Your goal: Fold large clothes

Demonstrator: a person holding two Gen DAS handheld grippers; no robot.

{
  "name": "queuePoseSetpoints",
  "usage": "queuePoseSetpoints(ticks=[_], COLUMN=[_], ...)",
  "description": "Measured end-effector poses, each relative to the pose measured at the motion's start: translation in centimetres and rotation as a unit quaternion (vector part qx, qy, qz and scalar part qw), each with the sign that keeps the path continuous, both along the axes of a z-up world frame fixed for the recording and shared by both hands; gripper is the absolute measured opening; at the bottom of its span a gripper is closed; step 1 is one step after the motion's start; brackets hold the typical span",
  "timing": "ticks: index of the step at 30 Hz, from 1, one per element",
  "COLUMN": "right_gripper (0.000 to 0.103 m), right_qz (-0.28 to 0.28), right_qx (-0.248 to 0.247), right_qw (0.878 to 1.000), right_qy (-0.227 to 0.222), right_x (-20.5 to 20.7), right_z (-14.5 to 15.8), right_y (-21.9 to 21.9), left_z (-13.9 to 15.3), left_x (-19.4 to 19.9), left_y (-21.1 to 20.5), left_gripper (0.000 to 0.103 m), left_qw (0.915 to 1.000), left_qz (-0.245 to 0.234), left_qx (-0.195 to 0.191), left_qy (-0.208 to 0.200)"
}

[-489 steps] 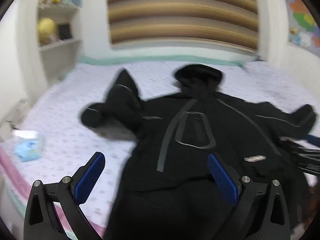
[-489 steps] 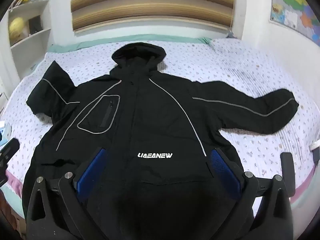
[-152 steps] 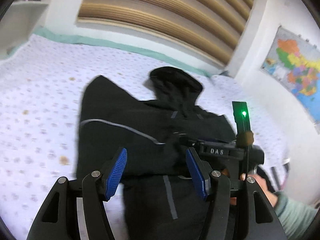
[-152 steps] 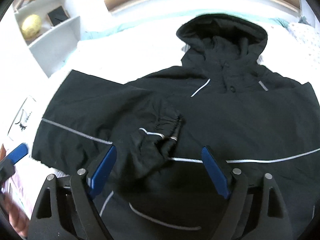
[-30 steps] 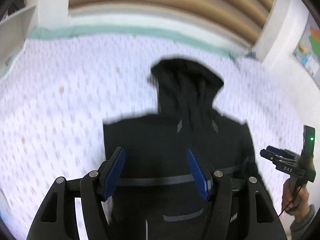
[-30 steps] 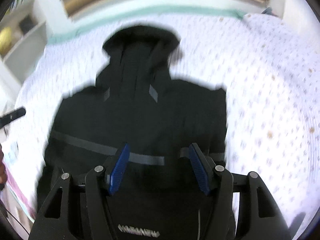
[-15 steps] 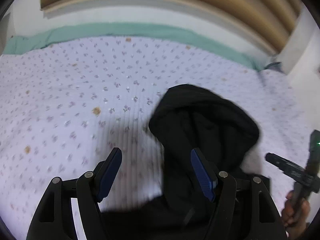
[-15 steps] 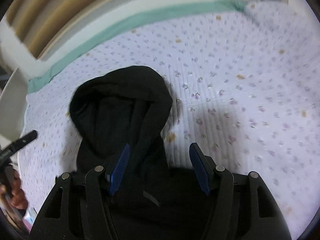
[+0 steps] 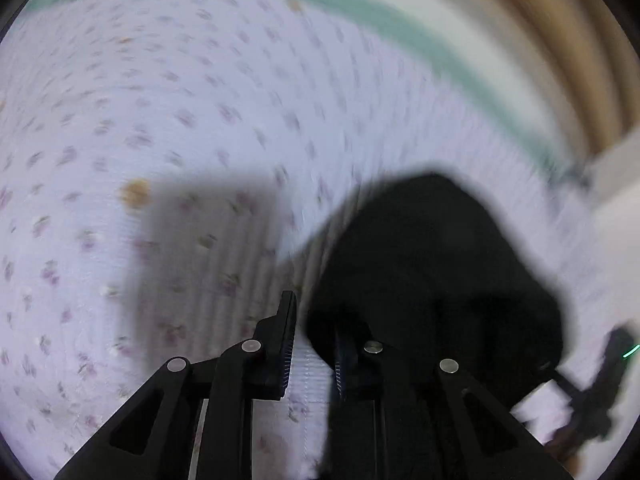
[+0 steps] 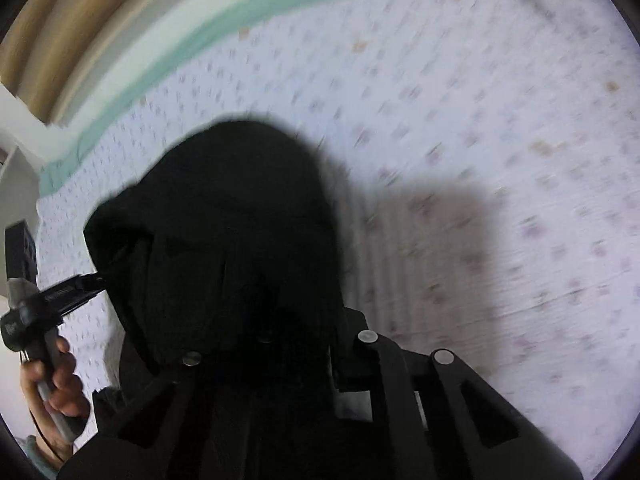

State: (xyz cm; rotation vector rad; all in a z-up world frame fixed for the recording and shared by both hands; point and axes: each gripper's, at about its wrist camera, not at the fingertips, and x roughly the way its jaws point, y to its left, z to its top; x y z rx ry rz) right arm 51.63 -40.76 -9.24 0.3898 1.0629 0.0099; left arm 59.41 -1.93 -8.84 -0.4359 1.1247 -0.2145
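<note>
- Left wrist view: your left gripper sits low at the left edge of the hood, fingers narrowed to a slim gap. One finger is clear over the bedsheet; the other is lost against black cloth, so I cannot tell whether fabric is pinched. That placement suits taking the hood's rim to fold it down onto the jacket. Your right gripper shows as a blur at far right.
- Right wrist view: the jacket lies on the bedsheet with its hood toward the headboard. Your right gripper sits over the hood's right side, fingertips hidden in dark cloth, so its state is unreadable. Your left hand holds its tool against the hood's other side. Nothing else crowds the hood.
</note>
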Motion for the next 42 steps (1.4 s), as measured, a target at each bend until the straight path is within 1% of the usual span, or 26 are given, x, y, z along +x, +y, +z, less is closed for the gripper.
queuePoseSetpoints(ticks=[1,2,3,5,6,7,8,9,10,12,13,14,15,16,18,20,22,23,25,27,28,32,34,38,40,42], right_gripper=[0.009,0.009,0.009,0.009,0.009,0.009,0.008,0.008,0.008,0.013,0.021,0.023,0.023,0.023,0.026,0.035,0.041,0.045,0.053,0.055,0.055,0.055,0.055,0.055,0.055,0.055], right_qz=[-0.005,-0.007,-0.007,-0.002,0.0,0.001,0.007,0.006,0.006,0.013,0.022,0.038,0.054,0.073,0.105,0.128,0.14,0.145,0.145,0.14,0.137,0.147,0.154,0.167,0.17,0.171], right_qx=[0.005,0.017,0.025,0.02,0.017,0.018,0.027,0.036,0.046,0.067,0.071,0.075,0.077,0.079,0.084,0.085,0.067,0.058,0.054,0.044,0.038,0.04,0.025,0.015,0.014,0.008], right_qw=[1.0,1.0,1.0,1.0,1.0,0.999,0.998,0.998,0.997,0.996,0.996,0.995,0.994,0.993,0.99,0.988,0.988,0.988,0.987,0.988,0.989,0.988,0.988,0.986,0.985,0.985], right_qy=[-0.01,-0.018,-0.018,0.0,0.016,0.029,0.05,0.058,0.057,0.058,0.058,0.058,0.057,0.051,0.034,0.02,0.0,-0.013,-0.033,-0.044,-0.043,-0.028,-0.018,-0.002,0.006,0.014], right_x=[-0.6,-1.4,-1.7,-1.6,-1.1,-0.8,-0.3,0.0,0.1,0.1,-0.1,-0.4,-0.7,-1.3,-2.9,-4.2,-4.4,-4.1,-3.0,-1.1,-0.1,3.6,4.9,6.4,7.6,8.9], right_z=[0.7,1.0,0.8,-1.1,-2.6,-3.9,-5.8,-7.1,-7.3,-6.8,-6.4,-5.8,-5.3,-4.6,-2.8,-0.7,1.3,2.4,4.0,4.5,4.5,3.1,2.3,0.6,-0.3,-1.1], right_y=[-0.8,-1.6,-2.0,-1.7,-1.4,-1.2,-1.1,-1.3,-1.5,-2.1,-2.2,-2.3,-2.4,-2.5,-2.6,-2.7,-2.6,-2.5,-2.5,-2.3,-2.1,-1.3,-0.9,0.7,1.1,1.8], left_z=[0.9,1.3,1.5,0.1,-1.6,-3.8,-5.4,-6.4,-6.4,-5.6,-5.0,-4.4,-3.7,-3.2,-1.7,0.2,2.8,3.5,5.0,5.0,4.9,3.2,2.0,-0.5,-2.0,-3.6], left_x=[-0.8,-1.6,-2.4,-2.5,-2.0,-1.5,-1.2,-1.1,-1.2,-1.5,-1.9,-2.6,-3.3,-3.8,-5.4,-6.4,-6.7,-6.3,-4.9,-2.9,-1.5,2.3,3.4,5.5,6.1,6.6], left_y=[1.3,2.0,2.0,0.9,0.4,0.3,0.3,0.3,0.4,0.5,0.5,0.4,0.5,0.8,1.4,2.5,3.0,3.0,3.0,2.6,2.0,-1.0,-2.3,-3.7,-4.0,-4.5], left_gripper=[0.018,0.019,0.021,0.021,0.021,0.023,0.024,0.024,0.025,0.026,0.031,0.035,0.043,0.048,0.05,0.051,0.058,0.061,0.073,0.073,0.073,0.073,0.073,0.073,0.073,0.073], left_qw=[0.9993,0.9981,0.9981,0.9998,0.9992,0.9975,0.9962,0.9961,0.9967,0.9973,0.9973,0.9965,0.9954,0.9946,0.994,0.994,0.9938,0.9939,0.9935,0.9911,0.9909,0.9926,0.992,0.9896,0.9883,0.9822], left_qz=[0.002,0.0,-0.007,-0.018,-0.022,-0.029,-0.033,-0.034,-0.037,-0.042,-0.049,-0.059,-0.069,-0.078,-0.094,-0.101,-0.101,-0.097,-0.092,-0.096,-0.098,-0.112,-0.123,-0.144,-0.149,-0.171], left_qx=[-0.037,-0.06,-0.059,0.0,0.025,0.032,0.029,0.023,0.019,0.02,0.028,0.046,0.061,0.067,0.057,0.04,0.023,0.016,-0.029,-0.071,-0.074,-0.038,-0.02,-0.006,-0.012,-0.053], left_qy=[-0.007,-0.012,-0.018,-0.002,0.024,0.056,0.076,0.078,0.069,0.057,0.047,0.037,0.026,0.018,0.006,-0.01,-0.04,-0.049,-0.061,-0.058,-0.055,-0.03,-0.019,0.011,0.03,0.058])
